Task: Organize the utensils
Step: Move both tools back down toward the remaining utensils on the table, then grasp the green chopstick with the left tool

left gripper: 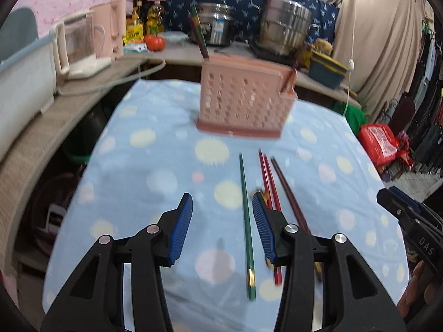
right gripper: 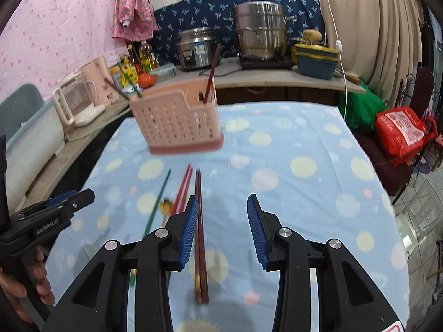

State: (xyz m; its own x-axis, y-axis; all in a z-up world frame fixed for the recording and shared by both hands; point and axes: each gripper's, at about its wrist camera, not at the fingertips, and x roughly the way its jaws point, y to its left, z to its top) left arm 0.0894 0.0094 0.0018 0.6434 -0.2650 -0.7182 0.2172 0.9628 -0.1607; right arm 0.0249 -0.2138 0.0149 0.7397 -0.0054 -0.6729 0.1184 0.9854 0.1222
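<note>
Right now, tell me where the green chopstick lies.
In the left wrist view, the green chopstick lies on the dotted blue cloth, left of the red chopsticks, before the pink basket.

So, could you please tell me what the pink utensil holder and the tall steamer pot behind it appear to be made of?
Pink utensil holder: probably moulded plastic, matte, judging by its uniform colour and punched grid of holes. Tall steamer pot: apparently stainless steel, with a shiny, reflective silver surface.

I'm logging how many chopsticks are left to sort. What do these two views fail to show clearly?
- Pink perforated plastic utensil basket: motion-blurred in both views; its walls hide the contents, so sticks inside can't be counted.
- Red chopsticks: in the left wrist view, the left claw covers their near part.
- Dark brown chopsticks: blurred; the right claw's finger overlaps them.
- Small yellow-brown thing beside the green chopstick: too blurred to identify.
</note>
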